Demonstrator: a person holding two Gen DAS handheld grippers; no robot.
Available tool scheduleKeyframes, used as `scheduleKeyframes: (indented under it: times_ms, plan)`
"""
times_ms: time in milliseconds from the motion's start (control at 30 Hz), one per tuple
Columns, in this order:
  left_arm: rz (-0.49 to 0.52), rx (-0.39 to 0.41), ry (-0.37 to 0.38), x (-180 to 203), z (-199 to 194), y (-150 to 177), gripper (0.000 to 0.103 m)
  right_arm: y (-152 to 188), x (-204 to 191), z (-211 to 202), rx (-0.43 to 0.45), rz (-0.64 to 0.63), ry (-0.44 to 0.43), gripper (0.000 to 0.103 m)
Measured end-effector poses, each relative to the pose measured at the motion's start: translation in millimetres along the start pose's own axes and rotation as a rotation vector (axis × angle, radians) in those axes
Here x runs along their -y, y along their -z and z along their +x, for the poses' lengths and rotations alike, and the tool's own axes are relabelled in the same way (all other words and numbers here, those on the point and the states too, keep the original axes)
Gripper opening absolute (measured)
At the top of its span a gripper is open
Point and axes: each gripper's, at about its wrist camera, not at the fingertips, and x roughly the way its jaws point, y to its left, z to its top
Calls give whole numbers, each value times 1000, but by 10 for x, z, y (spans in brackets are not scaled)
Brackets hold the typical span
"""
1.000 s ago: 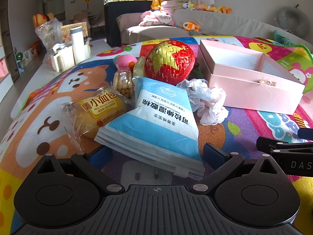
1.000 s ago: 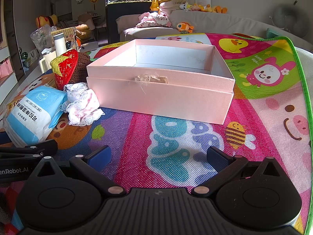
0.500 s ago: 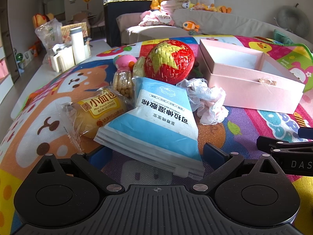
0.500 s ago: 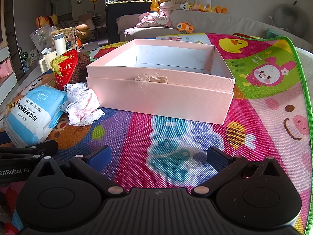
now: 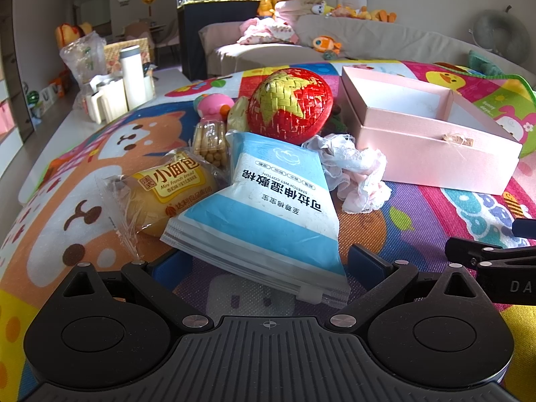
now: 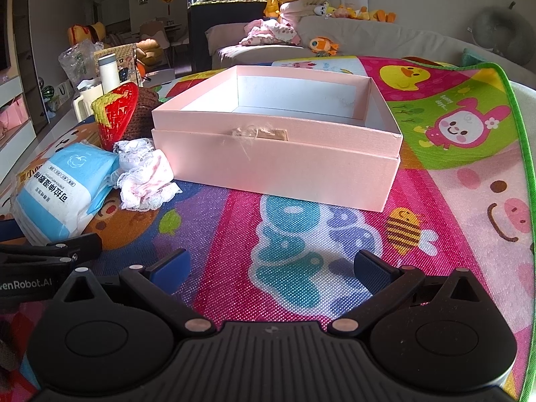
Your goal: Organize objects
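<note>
Resting low over the play mat (image 6: 445,201), both claws are gaping wide and gripping nothing. Left claw (image 5: 268,261) is facing the blue cotton-pad pouch (image 5: 271,207), with a wrapped bread bun (image 5: 164,191), a biscuit pack (image 5: 210,142) and a pink toy (image 5: 214,105) that only its view is showing. Right claw (image 6: 269,264) is pointing at the open pink box (image 6: 281,154); the woven strawberry (image 6: 117,114) is partly hiding a brown knitted item (image 6: 144,114).
</note>
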Motion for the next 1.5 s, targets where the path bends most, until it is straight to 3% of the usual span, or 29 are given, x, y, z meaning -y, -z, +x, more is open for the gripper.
scheduleKeyframes:
  times_ms: [567, 933, 1000, 1133, 1200, 1267, 1400, 1500]
  plan:
    - [13, 3, -19, 37, -4, 0, 102, -2, -19, 24, 2, -6, 8, 103]
    - [22, -16, 51, -181, -189, 42, 101, -2, -18, 26, 2, -5, 8, 103]
    - [14, 36, 64, -287, -394, -5, 101, -3, -19, 27, 1, -6, 8, 103]
    - [83, 220, 76, -233, -626, -259, 101, -4, -28, 19, 1, -7, 9, 103]
    - [139, 200, 99, -132, -480, -378, 101, -5, -29, 20, 1, -6, 8, 103]
    - [201, 134, 70, -9, -222, -434, 100, -5, -31, 21, 1, -6, 8, 103]
    - [176, 17, 76, 36, 150, -378, 70, -5, -33, 21, 1, -6, 8, 103]
    - [113, 9, 94, -94, 163, -306, 62, -4, -35, 19, 1, -5, 6, 103]
